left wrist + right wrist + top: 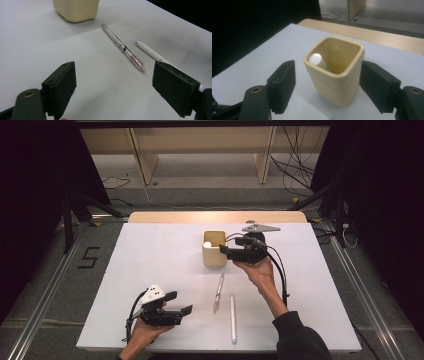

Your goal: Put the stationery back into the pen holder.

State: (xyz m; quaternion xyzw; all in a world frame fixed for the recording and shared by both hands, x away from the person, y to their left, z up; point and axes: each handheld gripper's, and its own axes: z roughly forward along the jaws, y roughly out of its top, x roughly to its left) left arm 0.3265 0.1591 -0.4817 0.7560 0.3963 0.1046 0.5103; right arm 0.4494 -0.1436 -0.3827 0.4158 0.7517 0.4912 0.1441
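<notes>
Cream ceramic, square-mouthed and upright: the cup [214, 248] stands just above centre of the high view on the white table [150, 270], and it already holds one white-capped pen [316, 59], leaning into the cup's left corner as the right gripper view has it. What lies deeper inside is in shadow (a greenish fleck shows beneath the cap, nothing more can be told). The right gripper [223, 249] sits level just to the right of the cup, jaws spread and empty; in its own view the two black pads stand either side of the cup's walls with clear gaps, touching nothing. My reading is that it has let a pen drop in and is clear of the rim. Two pens wait on the table below the cup in the high view: a clear pen with pink tip [219, 292], slanted, and a plain white pen [233, 318] just beside it to the right, lying nearly straight up and down the frame, apart from each other. The left gripper [182, 303] rests at lower left, jaws released and empty, aimed toward both loose pens, probably parked within reach for the next pick.
</notes>
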